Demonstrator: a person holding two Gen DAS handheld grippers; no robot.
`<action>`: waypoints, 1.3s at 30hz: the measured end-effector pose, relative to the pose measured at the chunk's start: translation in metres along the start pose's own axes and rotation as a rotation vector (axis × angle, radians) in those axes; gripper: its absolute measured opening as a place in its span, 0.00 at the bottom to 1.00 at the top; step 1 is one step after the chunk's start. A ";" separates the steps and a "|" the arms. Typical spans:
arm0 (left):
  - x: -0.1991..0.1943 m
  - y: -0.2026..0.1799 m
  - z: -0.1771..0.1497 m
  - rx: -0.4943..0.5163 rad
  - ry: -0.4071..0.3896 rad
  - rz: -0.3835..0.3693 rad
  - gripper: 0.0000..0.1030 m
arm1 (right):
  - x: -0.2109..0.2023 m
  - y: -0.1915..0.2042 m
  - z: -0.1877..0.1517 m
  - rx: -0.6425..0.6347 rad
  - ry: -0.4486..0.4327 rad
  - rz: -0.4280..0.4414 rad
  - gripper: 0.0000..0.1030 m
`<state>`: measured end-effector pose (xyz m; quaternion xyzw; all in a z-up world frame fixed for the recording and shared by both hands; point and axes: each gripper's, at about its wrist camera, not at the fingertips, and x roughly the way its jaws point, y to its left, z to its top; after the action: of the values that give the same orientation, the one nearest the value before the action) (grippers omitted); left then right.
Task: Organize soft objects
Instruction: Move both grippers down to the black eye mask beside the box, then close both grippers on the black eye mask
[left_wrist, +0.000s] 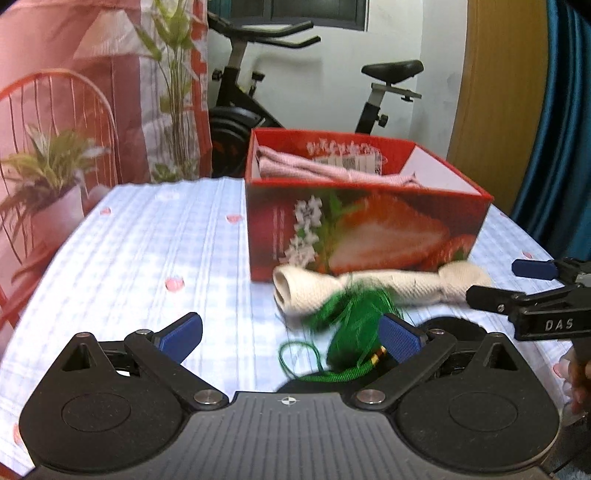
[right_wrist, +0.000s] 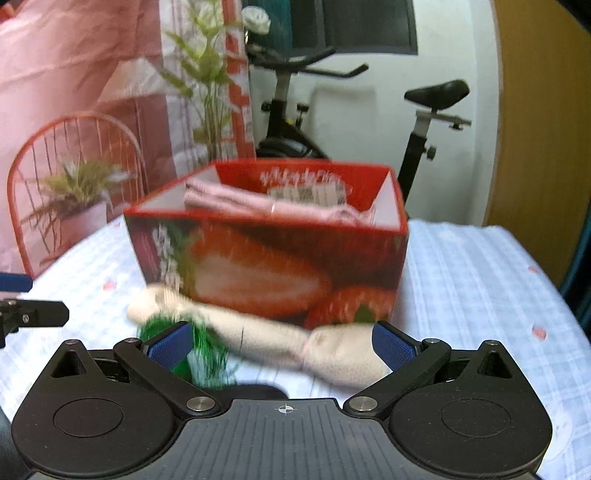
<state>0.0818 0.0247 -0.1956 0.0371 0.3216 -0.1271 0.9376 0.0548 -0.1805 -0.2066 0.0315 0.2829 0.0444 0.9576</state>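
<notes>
1. Soft objects lie on a table covered with a light blue checked cloth (left_wrist: 147, 236); this cloth is the largest surface in both views.
2. The red box (left_wrist: 354, 236), printed with strawberries, stands on the cloth behind the other things. Pink folded fabric (left_wrist: 295, 168) lies inside it, against the far wall.
3. The cream knitted roll (left_wrist: 373, 290) lies on the cloth just in front of the box, long side parallel to the box front. In the right wrist view it stretches across the space between the two fingers, with its thicker end close to the right-hand finger.
4. The left gripper (left_wrist: 291, 336) is spread wide and grasps nothing. Its fingers are low over the cloth.
5. The right gripper (right_wrist: 282, 343) is also spread wide and grasps nothing. In the left wrist view it enters from the right edge, near the end of the cream roll.
6. The green tassel (left_wrist: 354, 317) lies partly on the cream roll and partly on the cloth. In the left wrist view it is just beside the right-hand finger, inside the open space between the fingers. Its green cord (left_wrist: 306, 363) makes a loop on the cloth, closer to the camera.
7. The tassel is blurred in both views, so I cannot tell if it touches a finger.
</notes>
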 end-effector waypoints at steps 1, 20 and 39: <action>0.001 0.000 -0.004 -0.007 0.005 -0.013 0.98 | 0.000 0.002 -0.005 -0.004 0.007 0.006 0.99; 0.017 -0.001 -0.051 -0.126 0.116 -0.063 0.86 | 0.014 0.018 -0.059 -0.094 0.068 0.046 0.86; 0.041 0.005 -0.060 -0.251 0.140 -0.162 0.82 | 0.016 0.005 -0.077 -0.026 0.043 0.097 0.86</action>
<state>0.0787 0.0296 -0.2683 -0.0977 0.4014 -0.1581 0.8968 0.0254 -0.1710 -0.2795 0.0316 0.3011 0.0952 0.9483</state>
